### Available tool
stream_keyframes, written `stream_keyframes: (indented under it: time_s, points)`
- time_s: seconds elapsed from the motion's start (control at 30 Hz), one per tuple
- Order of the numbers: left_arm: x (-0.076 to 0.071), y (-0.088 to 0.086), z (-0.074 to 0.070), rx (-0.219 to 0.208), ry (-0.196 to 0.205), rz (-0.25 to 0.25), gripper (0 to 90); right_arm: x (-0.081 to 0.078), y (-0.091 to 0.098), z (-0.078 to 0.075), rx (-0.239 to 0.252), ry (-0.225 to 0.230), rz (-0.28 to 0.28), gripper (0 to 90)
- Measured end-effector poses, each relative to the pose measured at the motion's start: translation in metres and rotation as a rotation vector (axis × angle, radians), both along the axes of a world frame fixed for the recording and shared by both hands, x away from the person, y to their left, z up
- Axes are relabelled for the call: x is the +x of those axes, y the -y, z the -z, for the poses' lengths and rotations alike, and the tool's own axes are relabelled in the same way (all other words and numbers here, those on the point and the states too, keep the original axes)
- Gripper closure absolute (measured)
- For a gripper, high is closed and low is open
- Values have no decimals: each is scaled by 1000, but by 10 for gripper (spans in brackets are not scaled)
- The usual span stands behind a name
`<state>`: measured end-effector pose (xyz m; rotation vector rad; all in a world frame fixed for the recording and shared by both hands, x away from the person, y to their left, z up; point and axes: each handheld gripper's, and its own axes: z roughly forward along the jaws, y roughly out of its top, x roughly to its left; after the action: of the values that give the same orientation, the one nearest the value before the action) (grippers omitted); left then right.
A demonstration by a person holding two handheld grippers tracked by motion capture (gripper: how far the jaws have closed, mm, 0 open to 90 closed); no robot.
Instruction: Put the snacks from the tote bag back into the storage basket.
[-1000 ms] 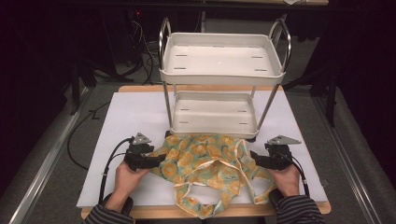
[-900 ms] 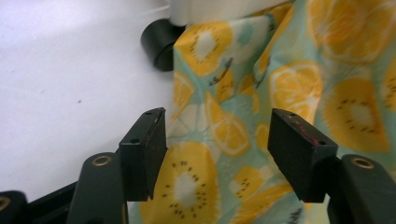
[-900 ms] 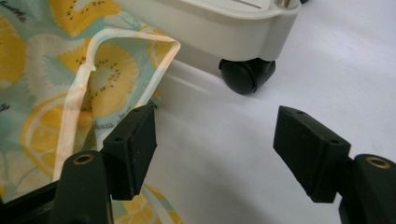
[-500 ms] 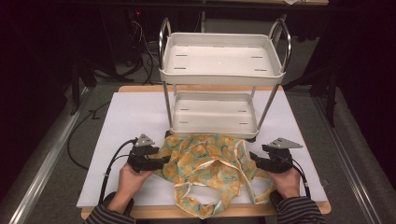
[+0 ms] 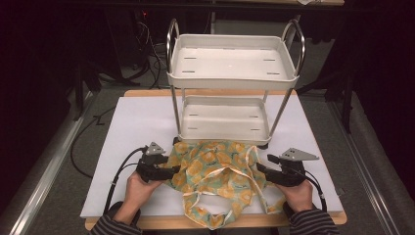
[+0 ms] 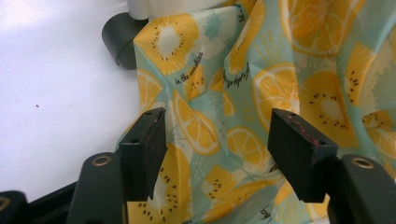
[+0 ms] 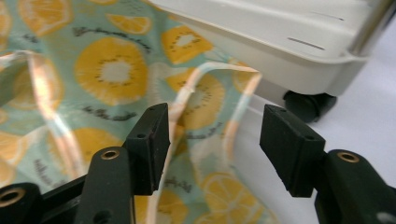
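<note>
A mint cloth (image 5: 215,169) printed with orange and kiwi slices, with pale straps, lies crumpled on the white tabletop (image 5: 137,122) in front of a white two-tier cart (image 5: 230,81). My left gripper (image 5: 172,172) sits at the cloth's left edge. In the left gripper view the left gripper (image 6: 217,126) is open, with the cloth (image 6: 280,70) lying loose under the gap. My right gripper (image 5: 262,166) is at the cloth's right edge. Its jaws have just been closing. In the right gripper view the right gripper (image 7: 214,121) still stands open over the cloth (image 7: 112,70) and a strap, not pressing them.
The cart's lower tray (image 5: 225,139) stands just behind the cloth, and its black casters (image 6: 119,35) (image 7: 308,105) rest close to each gripper. Cables trail off the table's left side. The wooden table edge (image 5: 215,226) runs along the front, with dark floor around.
The right gripper has shifted slightly outward and upward, and its jaws look a little narrower. The left gripper and the cloth have stayed where they were.
</note>
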<state>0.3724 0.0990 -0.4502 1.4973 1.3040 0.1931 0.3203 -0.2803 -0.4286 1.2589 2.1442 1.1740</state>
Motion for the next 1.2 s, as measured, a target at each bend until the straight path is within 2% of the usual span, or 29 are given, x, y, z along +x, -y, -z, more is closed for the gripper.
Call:
stream_keyframes:
  time_s: [0.13, 0.67, 0.7, 0.9, 1.03, 1.1, 1.2]
  points:
    - [0, 1, 1, 12, -5, 3, 377, -7, -10, -5, -10, 24, -48, 457]
    - [0, 3, 4, 30, -15, 7, 375, -19, -36, -15, -47, 59, -185, 453]
    - [0, 3, 4, 32, -17, 9, 375, -19, -40, -14, -63, 56, -201, 453]
    - [0, 4, 4, 34, -16, 11, 374, -16, -44, -7, -79, 29, -227, 461]
    - [-1, 4, 4, 42, -18, 18, 374, -14, -48, -3, -88, 4, -238, 524]
    - [-1, 5, 5, 43, -17, 19, 373, -11, -49, 0, -87, -23, -254, 607]
    - [-1, 5, 5, 45, -20, 22, 373, -10, -49, 0, -87, -42, -272, 653]
